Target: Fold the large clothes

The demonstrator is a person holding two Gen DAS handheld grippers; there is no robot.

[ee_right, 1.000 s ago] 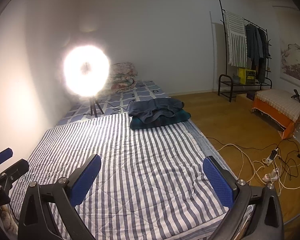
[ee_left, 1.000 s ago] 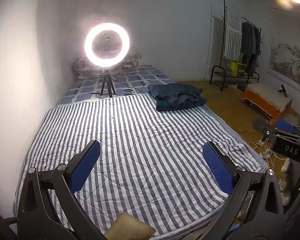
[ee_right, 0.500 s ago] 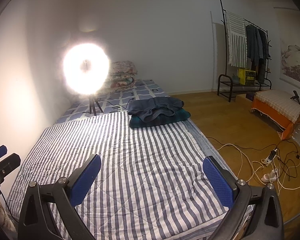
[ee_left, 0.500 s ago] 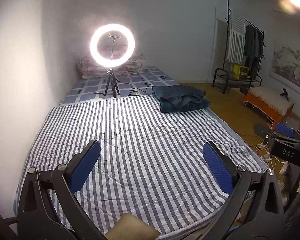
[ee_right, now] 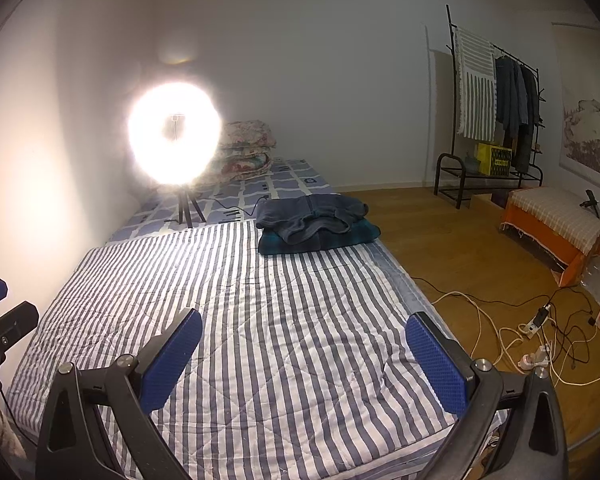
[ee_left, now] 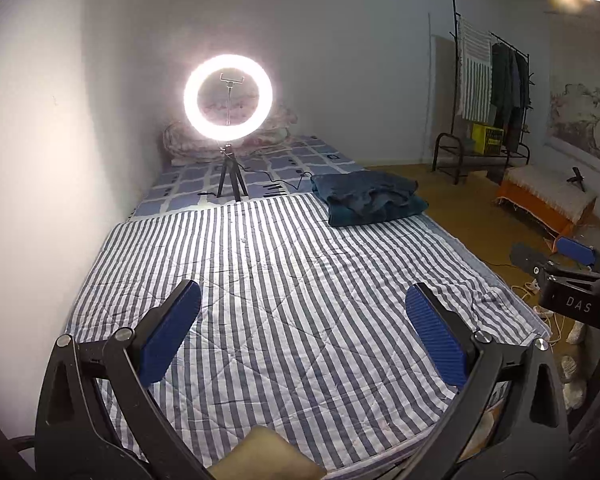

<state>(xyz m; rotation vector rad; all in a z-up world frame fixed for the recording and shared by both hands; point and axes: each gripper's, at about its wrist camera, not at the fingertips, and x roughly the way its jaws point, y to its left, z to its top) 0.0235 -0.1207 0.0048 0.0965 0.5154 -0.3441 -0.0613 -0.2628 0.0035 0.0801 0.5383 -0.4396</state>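
I hold both tools out over the near end of the striped quilt (ee_left: 284,312), my left gripper (ee_left: 302,334) and my right gripper (ee_right: 304,354) each with jaws spread wide and nothing between the pads. The clothes (ee_right: 316,218) sit at the quilt's far right corner: a dark blue garment lying rumpled on top of a teal piece that looks squared off and flat, though at this distance I cannot be sure how neatly either is folded. Just past the quilt's far edge stands the ring light (ee_left: 228,98), aimed back across the bare stripes, presumably so the folding surface is well lit. That stack would suit a pile waiting to be folded or one already set aside, so I judge only that both grippers are free and well apart from it.
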